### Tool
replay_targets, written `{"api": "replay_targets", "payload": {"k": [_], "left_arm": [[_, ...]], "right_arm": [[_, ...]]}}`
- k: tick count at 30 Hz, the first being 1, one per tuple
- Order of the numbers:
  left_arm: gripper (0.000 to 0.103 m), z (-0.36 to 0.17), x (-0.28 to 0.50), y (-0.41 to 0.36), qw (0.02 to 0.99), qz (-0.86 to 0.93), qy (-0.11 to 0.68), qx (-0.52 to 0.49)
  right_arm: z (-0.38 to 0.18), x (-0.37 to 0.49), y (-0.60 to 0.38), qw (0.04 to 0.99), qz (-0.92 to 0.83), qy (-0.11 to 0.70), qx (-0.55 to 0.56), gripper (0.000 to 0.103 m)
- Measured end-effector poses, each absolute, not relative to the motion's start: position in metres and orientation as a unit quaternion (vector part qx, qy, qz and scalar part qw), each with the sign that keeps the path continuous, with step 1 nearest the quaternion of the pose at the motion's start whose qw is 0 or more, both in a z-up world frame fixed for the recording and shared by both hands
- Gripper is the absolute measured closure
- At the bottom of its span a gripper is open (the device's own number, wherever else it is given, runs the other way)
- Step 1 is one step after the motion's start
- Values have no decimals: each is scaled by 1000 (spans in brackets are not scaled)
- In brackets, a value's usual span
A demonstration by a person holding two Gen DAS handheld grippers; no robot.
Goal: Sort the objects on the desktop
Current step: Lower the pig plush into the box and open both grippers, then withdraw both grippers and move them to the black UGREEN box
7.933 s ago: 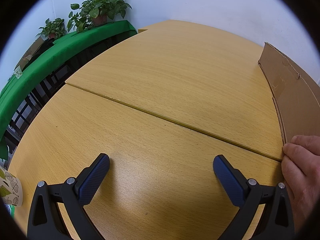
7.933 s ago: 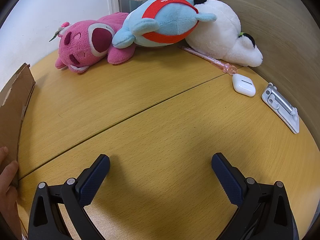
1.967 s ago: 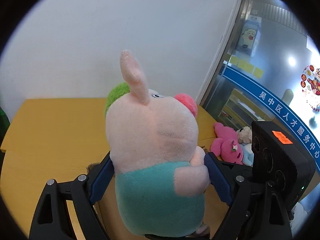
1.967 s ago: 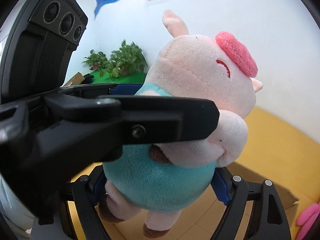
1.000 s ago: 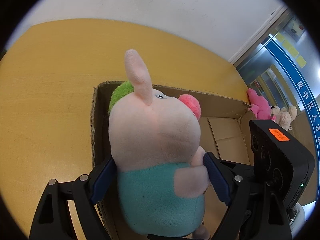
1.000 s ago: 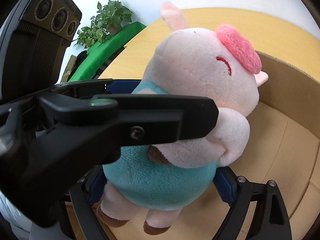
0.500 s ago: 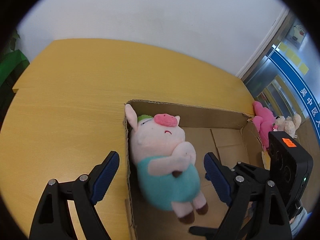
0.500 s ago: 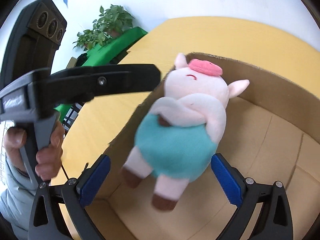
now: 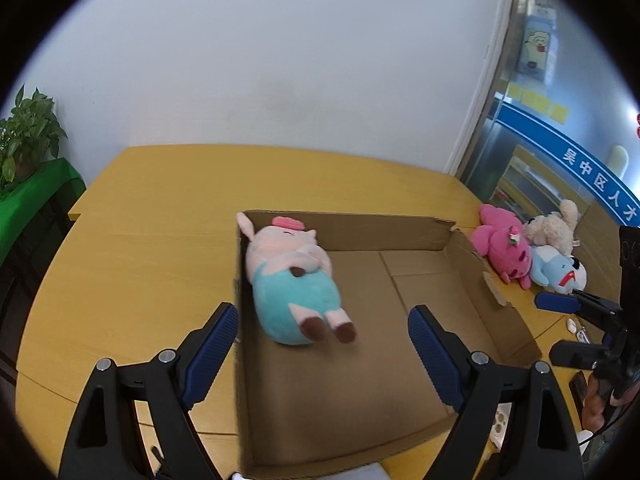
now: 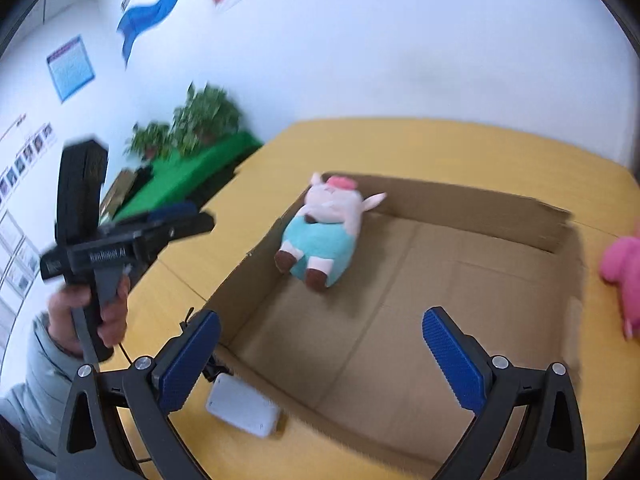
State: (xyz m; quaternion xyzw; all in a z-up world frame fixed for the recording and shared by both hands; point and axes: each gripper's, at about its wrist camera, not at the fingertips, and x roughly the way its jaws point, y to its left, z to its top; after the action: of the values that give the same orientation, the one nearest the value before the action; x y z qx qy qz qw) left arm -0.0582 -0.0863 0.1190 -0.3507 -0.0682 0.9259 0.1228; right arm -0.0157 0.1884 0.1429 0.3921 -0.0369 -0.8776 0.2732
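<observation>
Pig plush (image 9: 294,280) boxed, beyond left gripper (image 9: 322,344)

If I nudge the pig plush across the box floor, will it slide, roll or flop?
The pig plush looks soft and probably light, so it would likely squash and drag rather than roll. It lies on its back against the cardboard box wall, so a push that way probably just bunches it.

Yellow wooden table (image 9: 152,248) carries cardboard box (image 9: 360,360), plush toys (image 9: 504,248)
</observation>
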Motion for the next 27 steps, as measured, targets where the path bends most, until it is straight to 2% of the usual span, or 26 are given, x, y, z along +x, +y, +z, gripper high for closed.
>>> {"api": "replay_targets", "payload": {"k": [4,9,12,16,22,27], "left_arm": [[13,102,-62,-51,156,910,-72,-376],[13,65,-91,-7,229,866,-121,-428],[13,33,-123,0,180,854,-146,-466],[13,4,-156,-5,102,853,-135,-494],[14,0,-164,1,64,856,-85,-507],[14,3,-156,-7,53,855,-86,-508]], "right_arm": [[153,31,245,257,-884,-56,385,0],[119,46,263,243,-878,-69,406,0],[101,48,275,232,-876,-81,415,0],[73,40,285,218,-869,-105,432,0],[44,20,294,215,-860,-138,443,0],[27,0,278,222,-855,-135,449,0]]}}
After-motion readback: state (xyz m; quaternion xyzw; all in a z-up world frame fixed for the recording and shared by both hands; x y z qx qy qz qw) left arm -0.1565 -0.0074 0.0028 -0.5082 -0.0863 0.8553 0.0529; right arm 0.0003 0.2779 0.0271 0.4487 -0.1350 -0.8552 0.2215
